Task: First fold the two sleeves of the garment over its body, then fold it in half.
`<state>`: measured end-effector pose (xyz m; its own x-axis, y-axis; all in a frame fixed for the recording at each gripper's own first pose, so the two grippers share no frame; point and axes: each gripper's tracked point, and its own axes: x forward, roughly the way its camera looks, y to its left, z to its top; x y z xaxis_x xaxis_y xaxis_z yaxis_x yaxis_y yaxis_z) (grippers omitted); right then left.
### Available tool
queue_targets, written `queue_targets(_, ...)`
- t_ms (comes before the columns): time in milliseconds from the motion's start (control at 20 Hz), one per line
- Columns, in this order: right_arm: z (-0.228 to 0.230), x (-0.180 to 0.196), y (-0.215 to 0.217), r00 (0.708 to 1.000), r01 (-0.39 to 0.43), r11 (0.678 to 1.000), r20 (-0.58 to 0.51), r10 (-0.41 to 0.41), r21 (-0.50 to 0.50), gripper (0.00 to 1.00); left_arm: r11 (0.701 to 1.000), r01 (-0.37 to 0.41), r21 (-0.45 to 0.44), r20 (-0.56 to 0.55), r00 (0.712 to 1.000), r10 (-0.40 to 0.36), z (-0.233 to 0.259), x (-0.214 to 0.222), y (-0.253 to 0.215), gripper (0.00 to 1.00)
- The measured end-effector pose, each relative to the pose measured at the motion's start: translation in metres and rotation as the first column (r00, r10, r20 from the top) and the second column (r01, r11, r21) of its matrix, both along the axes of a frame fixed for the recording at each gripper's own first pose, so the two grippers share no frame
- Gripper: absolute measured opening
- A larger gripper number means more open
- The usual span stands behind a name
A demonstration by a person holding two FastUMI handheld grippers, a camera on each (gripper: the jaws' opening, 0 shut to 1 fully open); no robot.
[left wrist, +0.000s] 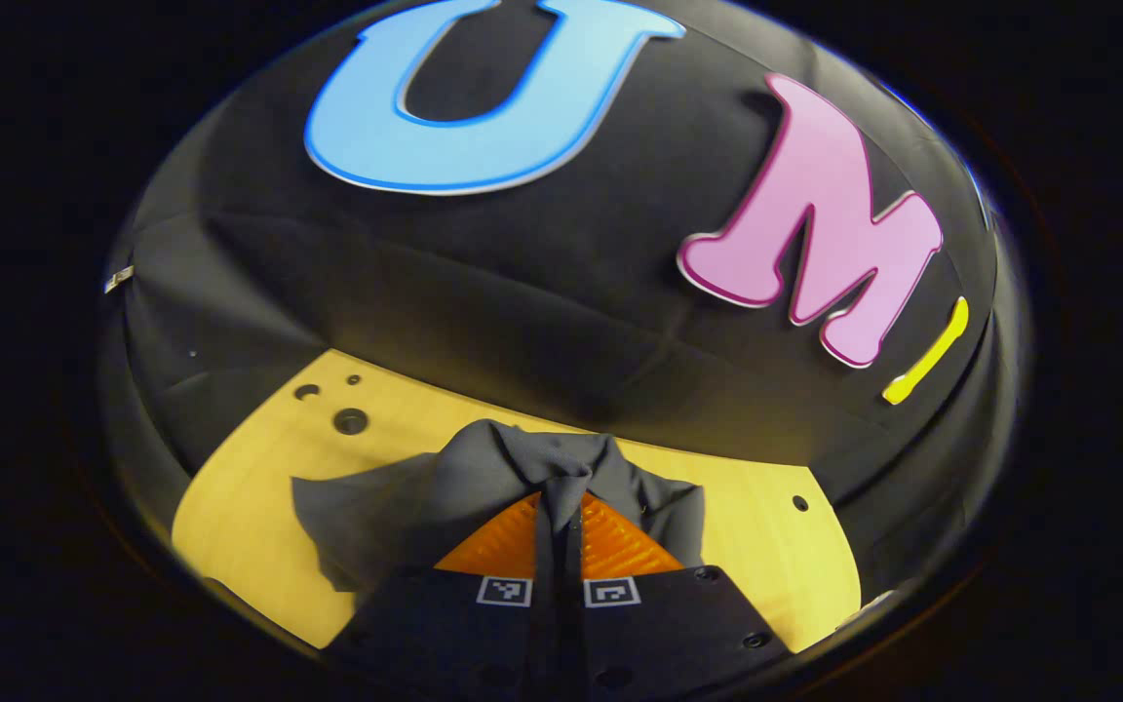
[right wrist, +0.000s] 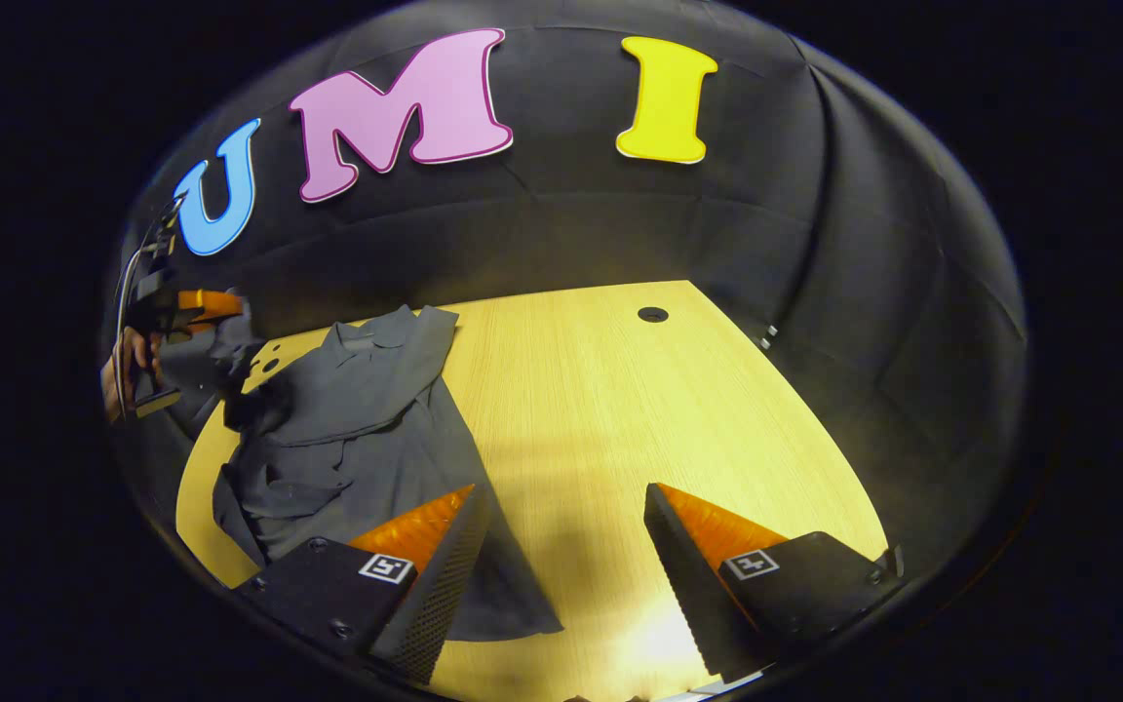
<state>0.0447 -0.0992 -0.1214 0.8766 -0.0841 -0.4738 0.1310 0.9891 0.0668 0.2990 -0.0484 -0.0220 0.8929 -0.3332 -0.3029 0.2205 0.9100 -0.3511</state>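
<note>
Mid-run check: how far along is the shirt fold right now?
One sleeve already lies across the garment's body. In hand: the left gripper is shut on a bunch of its cloth, lifted off the table. The right gripper is open and holds nothing. Left: laying that part down, then the fold in half.

In the left gripper view, the left tool (left wrist: 559,531) has its fingers closed on a fold of the garment (left wrist: 484,478); the cloth between them covers the fingertips, and the tool's body hides the garment's near part. The lower picture edge cuts off the worktop (left wrist: 259,487).

In the right gripper view, the left finger of the right tool (right wrist: 561,507) covers part of the garment's (right wrist: 357,419) near hem. The far tool (right wrist: 196,307) and the hand (right wrist: 128,366) holding it sit at the picture's rim, small and distorted; its grip cannot be made out there. The garment's far sleeve end beside it is lost in shadow.
</note>
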Motion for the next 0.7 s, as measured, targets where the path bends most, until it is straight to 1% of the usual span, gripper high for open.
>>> queue_targets(150, -0.004, 0.010, -0.005, 1.000, -0.028, 1.000, -0.004, 0.028, 0.003, 0.99, 0.997, 0.072, 0.019, 0.030, 0.997, -0.072, 0.004, 0.009, -0.066, 0.05)
queue_targets(300, -0.011, 0.018, -0.009, 0.999, -0.044, 0.999, -0.012, 0.044, 0.023, 0.99, 0.993, 0.115, 0.011, 0.031, 0.993, -0.115, 0.000, 0.018, -0.121, 0.05)
queue_targets(400, -0.029, 0.018, -0.014, 0.997, -0.064, 0.998, -0.052, 0.065, 0.015, 1.00, 0.992, 0.122, 0.031, -0.001, 0.993, -0.122, -0.017, 0.023, -0.147, 0.05)
queue_targets(500, -0.037, 0.016, -0.014, 0.995, -0.071, 0.997, -0.066, 0.073, 0.039, 0.99, 0.993, 0.113, 0.041, -0.029, 0.993, -0.112, -0.030, 0.026, -0.162, 0.06)
queue_targets(600, -0.044, 0.014, -0.015, 0.993, -0.074, 0.996, -0.083, 0.079, 0.055, 0.99, 0.994, 0.101, 0.034, -0.059, 0.993, -0.099, -0.043, 0.029, -0.172, 0.10)
queue_targets(650, -0.046, 0.013, -0.015, 0.993, -0.076, 0.995, -0.088, 0.081, 0.059, 0.99, 0.995, 0.103, 0.021, -0.073, 0.992, -0.101, -0.047, 0.029, -0.178, 0.14)
queue_targets(700, -0.047, 0.013, -0.014, 0.992, -0.080, 0.995, -0.091, 0.086, 0.063, 0.99, 0.995, 0.094, 0.020, -0.083, 0.992, -0.092, -0.050, 0.028, -0.181, 0.22)
